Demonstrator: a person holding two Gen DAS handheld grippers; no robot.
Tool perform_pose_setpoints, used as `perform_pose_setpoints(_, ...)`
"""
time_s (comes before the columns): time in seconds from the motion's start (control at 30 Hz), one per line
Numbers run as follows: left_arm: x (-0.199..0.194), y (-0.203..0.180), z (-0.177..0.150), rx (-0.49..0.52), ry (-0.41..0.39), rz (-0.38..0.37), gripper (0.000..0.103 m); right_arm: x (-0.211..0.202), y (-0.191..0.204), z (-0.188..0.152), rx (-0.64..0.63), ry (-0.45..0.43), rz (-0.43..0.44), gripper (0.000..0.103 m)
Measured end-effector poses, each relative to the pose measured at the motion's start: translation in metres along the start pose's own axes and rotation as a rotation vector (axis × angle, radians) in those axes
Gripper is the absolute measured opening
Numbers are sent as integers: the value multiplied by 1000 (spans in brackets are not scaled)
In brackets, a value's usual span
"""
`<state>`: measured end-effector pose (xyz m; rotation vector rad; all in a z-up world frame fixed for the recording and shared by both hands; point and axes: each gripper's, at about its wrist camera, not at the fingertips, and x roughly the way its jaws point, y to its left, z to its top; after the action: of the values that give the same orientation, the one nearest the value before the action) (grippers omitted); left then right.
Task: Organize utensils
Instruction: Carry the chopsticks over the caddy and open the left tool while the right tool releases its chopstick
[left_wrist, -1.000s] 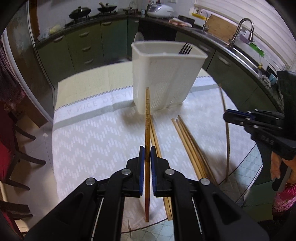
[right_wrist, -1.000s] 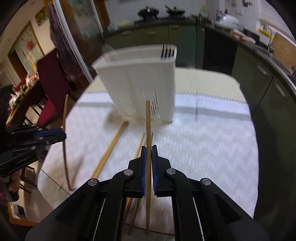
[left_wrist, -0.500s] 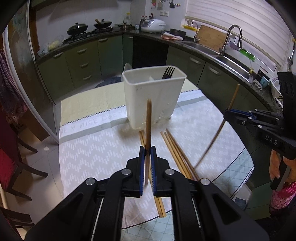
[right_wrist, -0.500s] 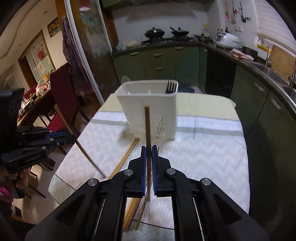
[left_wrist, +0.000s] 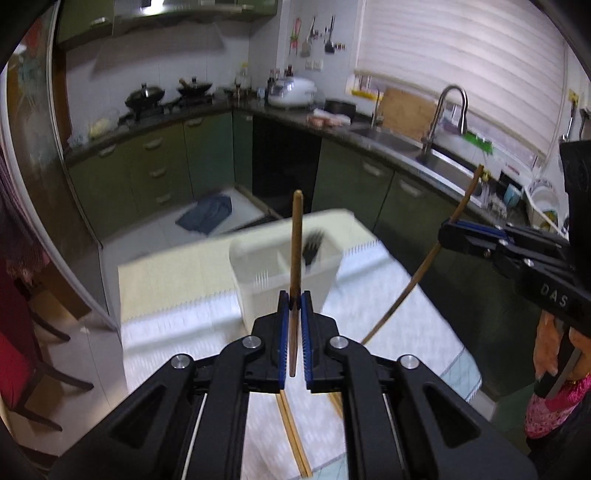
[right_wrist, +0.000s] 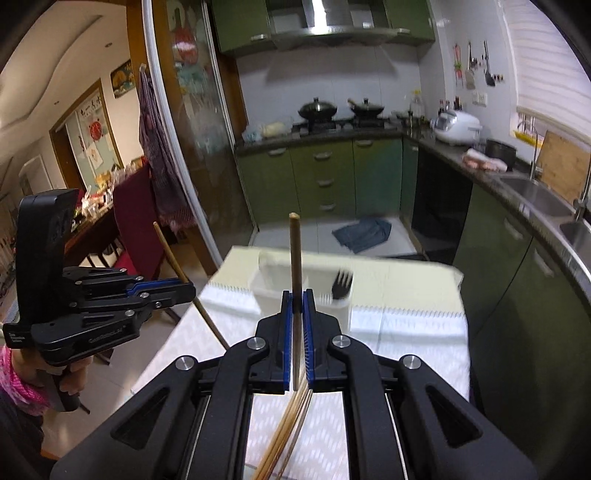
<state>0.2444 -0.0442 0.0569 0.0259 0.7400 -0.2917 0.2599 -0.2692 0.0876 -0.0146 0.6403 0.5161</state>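
With both grippers raised above the white slotted plastic utensil holder (left_wrist: 284, 275), count is: two chopsticks in the air, one per gripper

Left gripper (left_wrist: 295, 301) clenched on one brown wooden chopstick (left_wrist: 296, 236), stick roughly upright between the blue pads, tip above the holder rim in left wrist view. Right gripper (right_wrist: 296, 302) clenched on a second brown wooden chopstick (right_wrist: 295, 254), same pose, upper end above the holder's near wall in right wrist view

Holder: one, on the white zigzag-patterned tablecloth (right_wrist: 399, 332), motion-blurred in both views, inner divider visible. One black fork (right_wrist: 341, 284) stands tines-up in the holder's right-hand compartment

Loose wooden chopsticks (right_wrist: 291, 424) on the cloth on the near side of the holder, bunched; blur and gripper bodies hide them, several, exact count unclear

Each gripper also shows in the other's view, off to the side of the holder, stick tilted in its jaws, a hand on the grip
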Motion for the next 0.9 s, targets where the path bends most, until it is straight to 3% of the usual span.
perform_pose_setpoints(0.23, -10, 0, 60, -4, -106, 19, 7, -19, -10, 63, 21, -113, 0, 6)
perform_pose_setpoints(0.43, 7, 1, 88, 2, -135, 42, 7, 6, -20, 99, 33, -150, -27, 6)
perform_pose_setpoints(0.57, 34, 6, 91, -4, -117, 57, 7, 49, -30, 102, 43, -128, -41, 6)
perform_pose_setpoints(0.77, 84, 16, 71, -20, -36, 84, 7, 108, -39, 78, 47, -46, -35, 6)
perform_pose_setpoints(0.8, 90, 17, 67, -22, -24, 86, 16, 113, -40, 74, 46, -39, -35, 6)
perform_pose_setpoints(0.83, 95, 19, 63, -24, -14, 90, 32, 117, -40, 70, 46, -36, -34, 6)
perform_pose_setpoints(0.9, 99, 22, 57, -36, -14, 97, 48, 123, -43, 64, 50, -33, -34, 6)
